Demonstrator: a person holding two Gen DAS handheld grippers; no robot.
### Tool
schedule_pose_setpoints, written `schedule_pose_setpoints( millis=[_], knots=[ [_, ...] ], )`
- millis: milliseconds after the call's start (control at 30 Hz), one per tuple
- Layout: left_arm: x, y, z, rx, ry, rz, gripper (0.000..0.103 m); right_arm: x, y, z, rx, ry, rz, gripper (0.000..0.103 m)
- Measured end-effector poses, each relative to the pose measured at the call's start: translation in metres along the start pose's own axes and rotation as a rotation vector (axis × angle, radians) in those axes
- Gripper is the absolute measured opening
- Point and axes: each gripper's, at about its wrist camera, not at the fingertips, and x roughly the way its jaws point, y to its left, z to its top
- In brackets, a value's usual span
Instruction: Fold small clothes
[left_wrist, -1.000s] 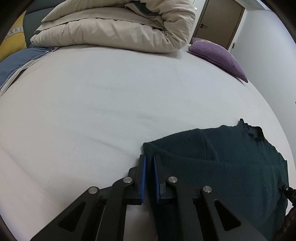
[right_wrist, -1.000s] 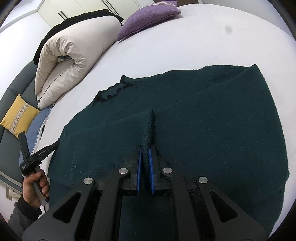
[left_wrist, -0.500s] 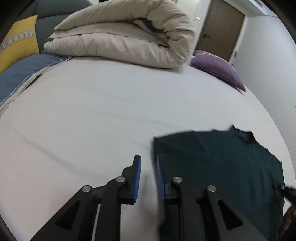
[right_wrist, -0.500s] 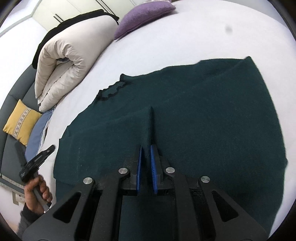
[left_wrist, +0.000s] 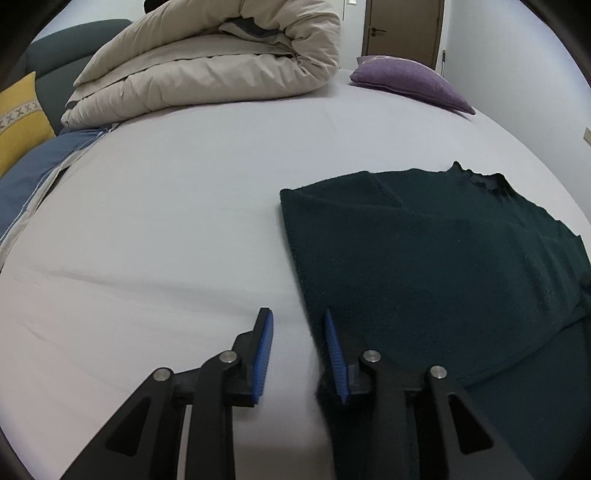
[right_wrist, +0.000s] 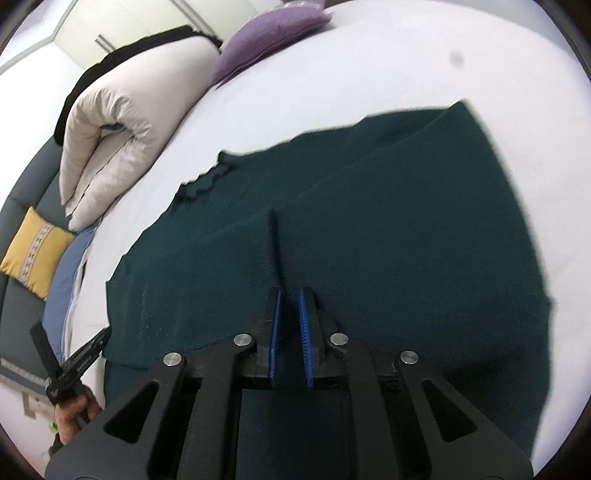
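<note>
A dark green knitted sweater (left_wrist: 436, 266) lies flat on the white bed sheet (left_wrist: 166, 221), a fold laid across it and its frilled neck at the far side. My left gripper (left_wrist: 297, 325) is open and empty, just off the sweater's left edge. In the right wrist view the sweater (right_wrist: 388, 229) fills the middle. My right gripper (right_wrist: 290, 295) hovers over it with its jaws slightly apart and nothing between them. A raised crease of cloth (right_wrist: 275, 236) stands just ahead of the fingertips. The left gripper (right_wrist: 75, 363) also shows there at the lower left.
A rolled beige duvet (left_wrist: 207, 62) lies at the far end of the bed, a purple cushion (left_wrist: 410, 81) to its right. A yellow cushion (left_wrist: 18, 122) and blue bedding (left_wrist: 33, 173) sit at the left. A brown door (left_wrist: 402, 29) is behind.
My left gripper let go of the sweater's edge, opened wide and drew back. My right gripper opened slightly and released the pinched fold, which settled onto the sweater.
</note>
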Motion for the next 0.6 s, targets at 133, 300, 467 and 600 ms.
schedule_pose_setpoints(
  millis=[133, 300, 467, 600],
  knots=[
    [0.001, -0.005, -0.003, 0.025, -0.013, 0.026, 0.034, -0.008, 0.031, -0.012, -0.061, -0.017, 0.091, 0.013],
    [0.005, 0.006, -0.001, -0.001, -0.010, 0.007, 0.042, 0.027, 0.030, -0.024, -0.089, 0.083, 0.064, 0.015],
    [0.005, 0.015, -0.002, -0.044, -0.010, -0.017, 0.049, -0.022, 0.002, -0.026, -0.009, -0.036, 0.104, 0.018],
    [0.005, 0.016, -0.001, -0.054, -0.012, -0.029, 0.050, -0.041, -0.046, -0.018, 0.122, -0.053, 0.105, 0.031]
  ],
)
